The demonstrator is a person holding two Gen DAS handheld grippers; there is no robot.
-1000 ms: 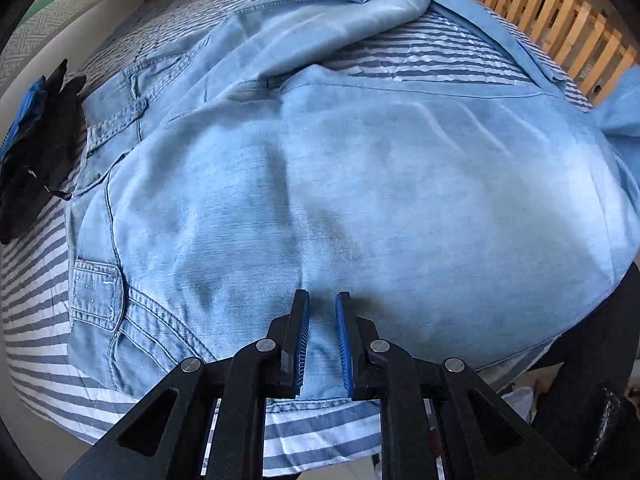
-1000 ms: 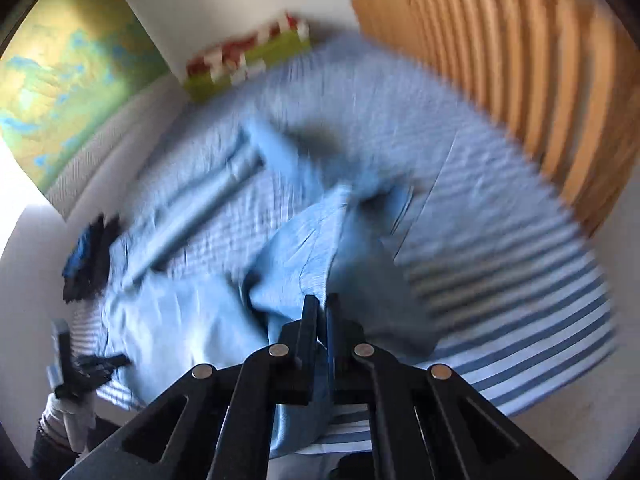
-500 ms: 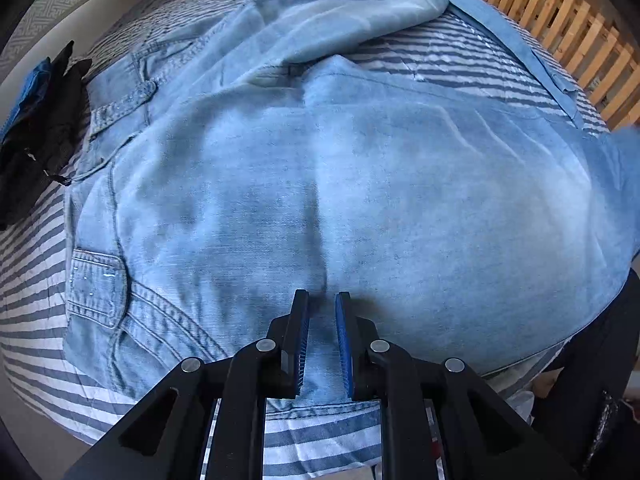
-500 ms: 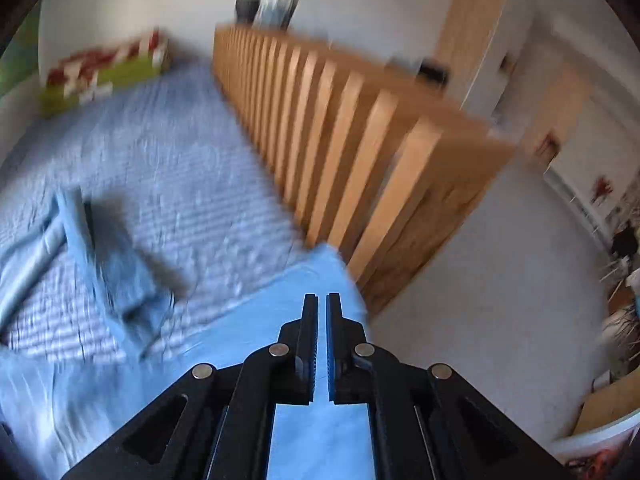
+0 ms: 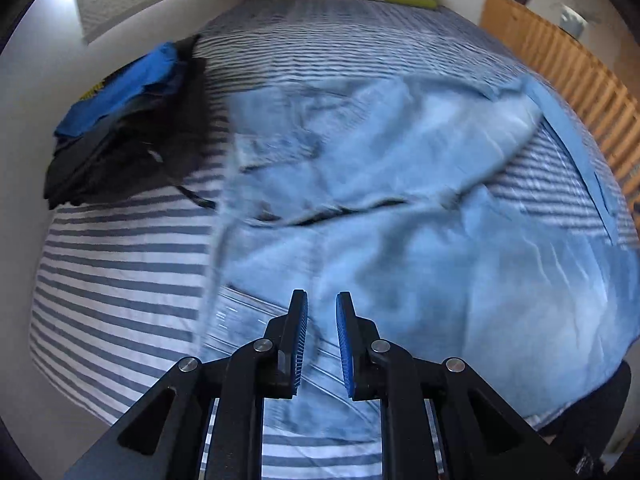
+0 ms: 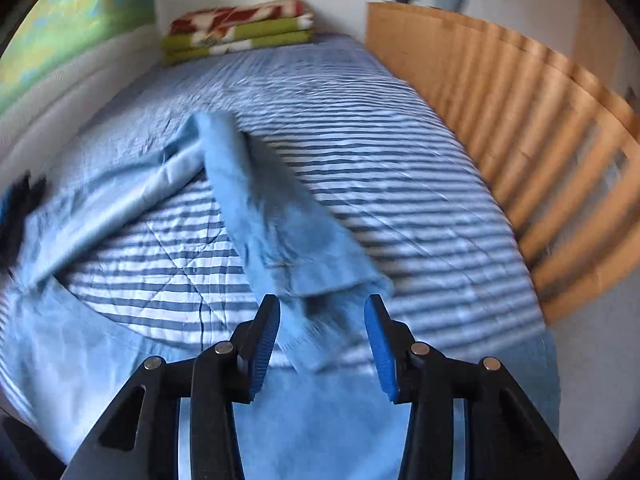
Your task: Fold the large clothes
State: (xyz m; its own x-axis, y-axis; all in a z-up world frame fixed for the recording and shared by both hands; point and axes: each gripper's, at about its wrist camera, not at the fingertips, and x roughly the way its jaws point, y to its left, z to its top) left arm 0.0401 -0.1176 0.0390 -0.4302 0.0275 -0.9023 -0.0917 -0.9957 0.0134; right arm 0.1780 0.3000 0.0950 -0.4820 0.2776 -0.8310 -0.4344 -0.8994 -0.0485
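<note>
since a second ago the left gripper has let go of the hem it was pinching and pulled its view up the bed, while the right gripper, clamped on cloth half a second ago and facing the railing, has swung back over the bed with its jaws spread wide. the left gripper's blue pads now stand a narrow gap apart above the near hem, with nothing visibly caught between them. the right gripper's pads are far apart, hovering over the cuff end of a sleeve that runs diagonally across the covers; motion blur hides whether they touch it.

the light blue denim shirt lies spread over the near half of the striped bedspread, its body draped toward the near edge, one sleeve folded inward across the back and another strip of it trailing along the far side near the wooden slatted railing. a bare patch of stripes shows between sleeve and body in the right wrist view. a pile of dark and bright blue clothes sits at the bedspread's left edge, just beside the shirt. folded green and red blankets are stacked at the head of the bed, well apart from the shirt. both views are smeared by movement.
</note>
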